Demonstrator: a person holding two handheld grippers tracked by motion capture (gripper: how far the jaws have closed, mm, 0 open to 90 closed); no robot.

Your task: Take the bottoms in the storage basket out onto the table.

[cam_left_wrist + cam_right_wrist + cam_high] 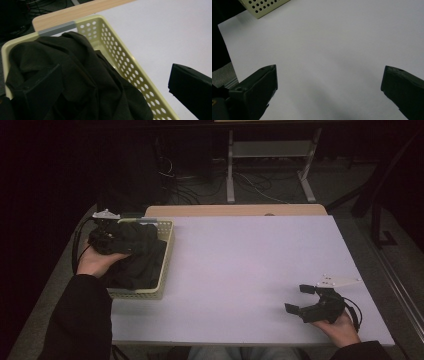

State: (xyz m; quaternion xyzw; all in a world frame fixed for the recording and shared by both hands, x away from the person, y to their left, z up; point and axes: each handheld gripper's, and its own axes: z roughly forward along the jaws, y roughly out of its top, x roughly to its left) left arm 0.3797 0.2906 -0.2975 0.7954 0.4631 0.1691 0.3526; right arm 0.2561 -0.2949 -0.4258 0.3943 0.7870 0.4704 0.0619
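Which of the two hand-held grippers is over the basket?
The left hand-held gripper: it sits over the dark cloth in the cream basket. The right hand-held gripper hovers, jaws apart, over bare white table.

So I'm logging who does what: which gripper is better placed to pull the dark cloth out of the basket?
Probably left. The left gripper is open over the dark cloth in the cream basket, one jaw against it. The right gripper sits open across the bare white table.
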